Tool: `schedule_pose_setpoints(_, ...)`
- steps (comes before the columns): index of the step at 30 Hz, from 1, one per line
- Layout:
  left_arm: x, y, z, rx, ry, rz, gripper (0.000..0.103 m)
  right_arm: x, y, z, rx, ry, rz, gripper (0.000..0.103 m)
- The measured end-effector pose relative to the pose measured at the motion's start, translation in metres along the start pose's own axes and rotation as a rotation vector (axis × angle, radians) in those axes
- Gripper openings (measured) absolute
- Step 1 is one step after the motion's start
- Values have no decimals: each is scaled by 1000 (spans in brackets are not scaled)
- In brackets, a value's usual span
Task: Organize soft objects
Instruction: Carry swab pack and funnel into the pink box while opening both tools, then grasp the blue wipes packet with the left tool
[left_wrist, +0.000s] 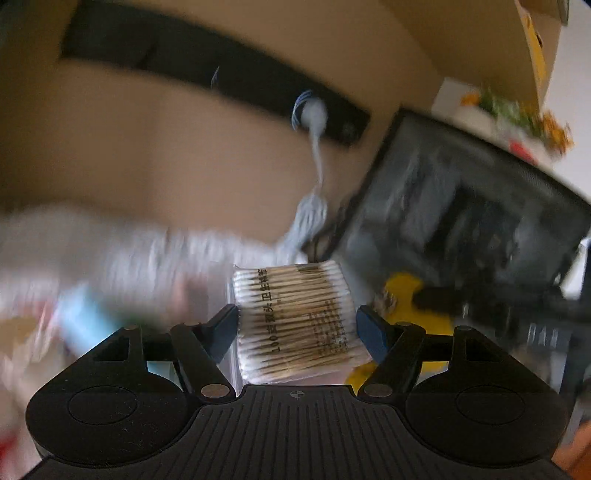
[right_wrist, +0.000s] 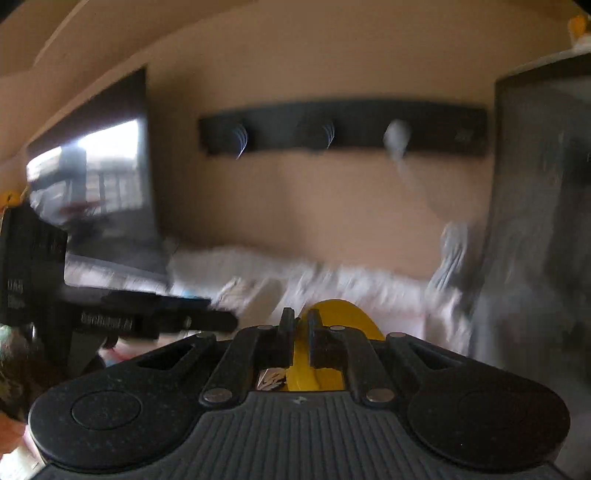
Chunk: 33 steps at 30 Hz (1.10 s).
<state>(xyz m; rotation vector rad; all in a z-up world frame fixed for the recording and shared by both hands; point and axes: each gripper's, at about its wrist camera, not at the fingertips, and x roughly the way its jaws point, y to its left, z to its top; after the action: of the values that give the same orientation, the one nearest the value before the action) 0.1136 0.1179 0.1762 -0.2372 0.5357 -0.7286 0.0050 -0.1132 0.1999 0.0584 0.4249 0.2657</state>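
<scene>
- Between the blue pads of the left hand-held gripper (left_wrist: 297, 326) sits a clear packet of cotton swabs (left_wrist: 295, 325), wooden sticks with white tips and black print on the wrapper; the jaws stand fairly wide, the left pad meets the packet's edge, and whether the right pad touches I cannot tell.
- Just right of that packet, a yellow object (left_wrist: 413, 306) shows behind the right finger, with the other tool's black arm crossing it.
- Right hand-held gripper (right_wrist: 298, 334): jaws drawn nearly together, clenched on the yellow object (right_wrist: 334, 314), whose rounded top rises beyond the fingertips; what it is cannot be told.
- Far side, both views: a tan wall with a black hook rail (right_wrist: 343, 127), a pale blurred item (right_wrist: 397, 136) hanging from one hook.
- Below the rail, a smeared white heap of soft things (right_wrist: 295, 273) lies along the far edge.
- To the right stands a dark mesh bin (left_wrist: 461, 206), tilted in the left view; motion blur hides finer detail.
</scene>
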Motion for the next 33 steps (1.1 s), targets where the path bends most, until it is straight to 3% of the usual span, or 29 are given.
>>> schedule_pose_setpoints(2, 28, 4, 33, -17, -12, -26, 76, 13, -12, 6, 0, -30, -45, 12)
schedule_pose_setpoints(4, 63, 16, 49, -108, 23, -91, 77, 23, -21, 2, 9, -6, -116, 36)
schedule_pose_setpoints(5, 84, 22, 48, -150, 51, -126, 78, 23, -26, -5, 21, 0, -129, 42)
schedule_pose_setpoints(6, 104, 23, 41, -142, 92, -113, 79, 21, -30, -15, 31, 3, -128, 51)
schedule_pose_setpoints(7, 127, 19, 29, -91, 160, -39, 77, 22, -32, -25, 33, 14, -130, 57)
schedule_pose_setpoints(9, 161, 11, -3, 37, 263, 126, 70, 22, -31, -50, 16, 62, -154, 57)
schedule_pose_setpoints(11, 165, 17, -22, -13, 267, 151, 72, 23, -32, -74, 2, 126, -163, 57)
schedule_pose_setpoints(14, 146, 27, -32, -108, 212, 158, 71, 29, -34, -102, 30, 205, -156, 57)
schedule_pose_setpoints(22, 61, 9, -43, 17, 106, 160, 71, 69, -26, -127, 24, 311, -111, 59)
schedule_pose_setpoints(25, 27, 13, -60, 15, 81, 250, 71, 82, -10, -124, 4, 306, -82, 60)
schedule_pose_setpoints(28, -16, 30, -81, -9, 53, 385, 71, 89, 11, -120, -16, 287, -52, 64)
schedule_pose_setpoints(33, -79, 74, -112, -170, -14, 643, 71, 106, 38, -115, -35, 296, -1, 66)
